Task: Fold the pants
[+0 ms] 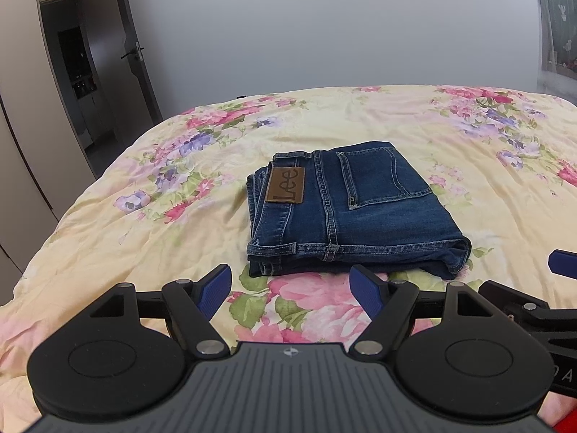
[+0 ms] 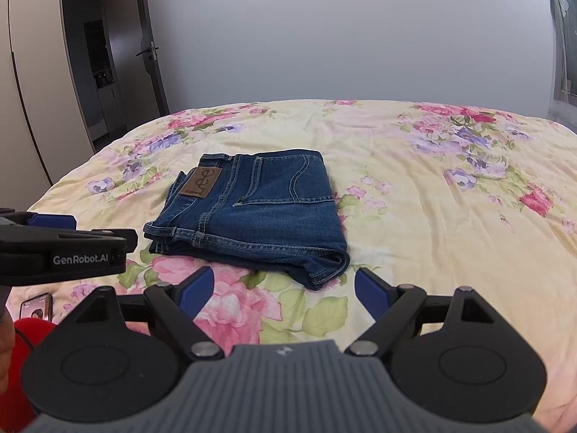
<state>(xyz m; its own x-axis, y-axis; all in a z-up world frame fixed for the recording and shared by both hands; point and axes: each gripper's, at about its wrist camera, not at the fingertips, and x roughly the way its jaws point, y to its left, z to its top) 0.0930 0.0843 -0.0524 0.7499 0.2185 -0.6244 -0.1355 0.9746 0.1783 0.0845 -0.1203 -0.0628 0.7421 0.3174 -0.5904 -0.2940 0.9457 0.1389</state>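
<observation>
Over by the open door (image 1: 119,83) on the left the room is dim, and from there the flowered quilt (image 1: 414,126) spreads across the bed, soft and a little rumpled, yellow with pink and purple blooms. The left gripper (image 1: 290,290) hangs just short of the jeans, its blue ribbed pads spread wide with nothing between them. The jeans (image 1: 346,209) lie near the middle of the quilt as a thick, squarish bundle of dark denim, back pocket and brown leather patch (image 1: 286,185) facing up, layered hems stacked along the near edge; to my eye the folding looks finished, which would explain both tools being held back and clear. The right gripper (image 2: 285,294) sits near the bundle's right corner, likewise gaping and empty. Down at the person's side, a phone (image 2: 35,308) lies on the quilt.
</observation>
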